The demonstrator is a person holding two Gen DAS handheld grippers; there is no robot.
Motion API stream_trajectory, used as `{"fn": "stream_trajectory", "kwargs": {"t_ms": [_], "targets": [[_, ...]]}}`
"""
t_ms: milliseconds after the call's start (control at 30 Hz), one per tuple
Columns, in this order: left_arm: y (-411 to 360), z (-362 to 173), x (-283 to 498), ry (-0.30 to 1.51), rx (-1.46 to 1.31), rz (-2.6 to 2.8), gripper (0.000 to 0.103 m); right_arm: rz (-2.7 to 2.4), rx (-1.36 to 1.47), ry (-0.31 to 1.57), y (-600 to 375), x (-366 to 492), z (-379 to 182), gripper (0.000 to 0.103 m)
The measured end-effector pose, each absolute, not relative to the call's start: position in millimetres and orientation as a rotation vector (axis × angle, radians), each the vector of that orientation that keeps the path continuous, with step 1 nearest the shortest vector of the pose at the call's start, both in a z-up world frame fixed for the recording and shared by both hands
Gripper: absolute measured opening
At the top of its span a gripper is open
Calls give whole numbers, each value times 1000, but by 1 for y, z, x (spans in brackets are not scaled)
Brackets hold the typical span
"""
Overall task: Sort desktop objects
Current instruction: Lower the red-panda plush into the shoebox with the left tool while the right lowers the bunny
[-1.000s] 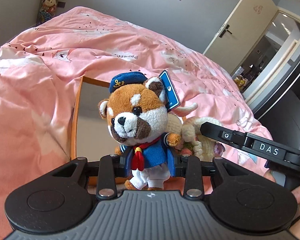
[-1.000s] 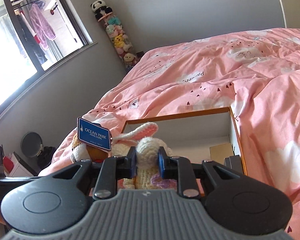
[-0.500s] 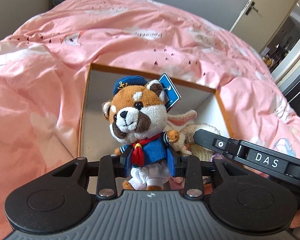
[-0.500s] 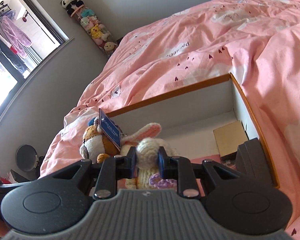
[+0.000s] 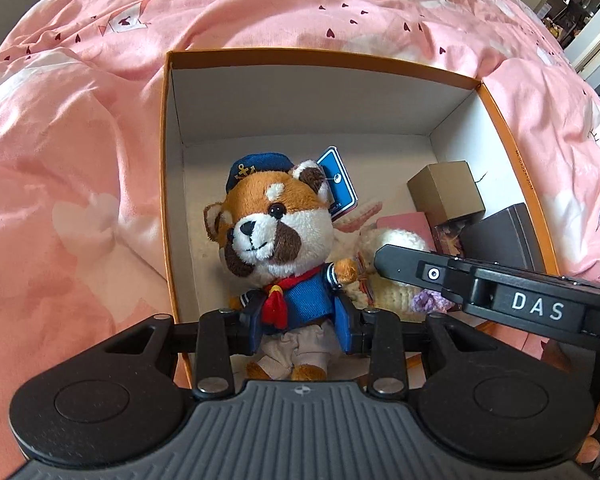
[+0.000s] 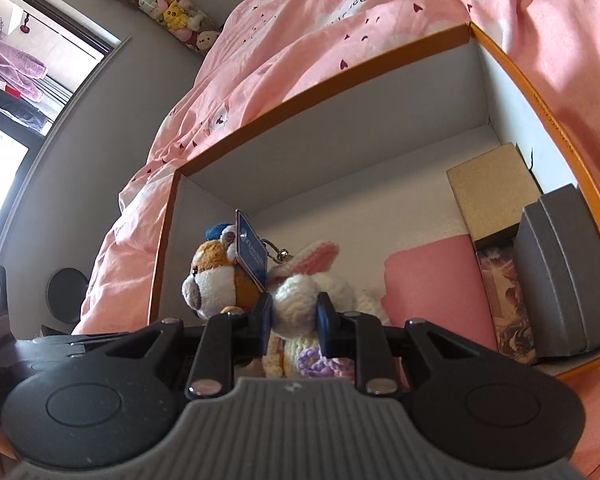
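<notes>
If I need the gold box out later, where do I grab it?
Take the gold box by its top end, from above. It stands upright against the orange box's right wall, with the grey case crowding it in front, so only the top is free.

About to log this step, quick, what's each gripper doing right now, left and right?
Left gripper: shut on the red panda plush, at its body.
Right gripper: shut on the crocheted bunny.
</notes>
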State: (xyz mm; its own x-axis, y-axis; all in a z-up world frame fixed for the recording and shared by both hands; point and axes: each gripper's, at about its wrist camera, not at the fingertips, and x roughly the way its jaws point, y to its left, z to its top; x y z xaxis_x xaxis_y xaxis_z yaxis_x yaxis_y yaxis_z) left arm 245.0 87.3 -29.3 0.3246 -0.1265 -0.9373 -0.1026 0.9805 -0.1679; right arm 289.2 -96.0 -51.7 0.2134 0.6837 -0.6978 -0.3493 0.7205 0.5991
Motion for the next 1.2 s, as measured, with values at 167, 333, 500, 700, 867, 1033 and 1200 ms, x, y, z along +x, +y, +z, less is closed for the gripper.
{"fn": "stream_trajectory", "kwargs": {"t_ms": [167, 333, 500, 700, 867, 1033, 1200], "targets": [[90, -35, 252, 1296, -202, -44, 41, 725, 323, 1191, -90, 293, -62, 25], [86, -41, 259, 1366, -159, -75, 42, 732, 283, 1216, -87, 291, -67, 26], [84, -44, 263, 1410, -112, -90, 42, 734, 234, 1229, -82, 289, -70, 26], [91, -34, 261, 1415, -131, -110, 59, 752, 181, 1212, -76, 285, -69, 29], [100, -11, 254, 1384, -142, -142, 62, 794, 168, 1224, -66, 281, -72, 29], [109, 6, 249, 1357, -159, -146, 62, 805, 148, 1215, -58, 279, -70, 29], [113, 13, 241, 1340, -155, -150, 62, 776, 166, 1212, -60, 280, -70, 30]]}}
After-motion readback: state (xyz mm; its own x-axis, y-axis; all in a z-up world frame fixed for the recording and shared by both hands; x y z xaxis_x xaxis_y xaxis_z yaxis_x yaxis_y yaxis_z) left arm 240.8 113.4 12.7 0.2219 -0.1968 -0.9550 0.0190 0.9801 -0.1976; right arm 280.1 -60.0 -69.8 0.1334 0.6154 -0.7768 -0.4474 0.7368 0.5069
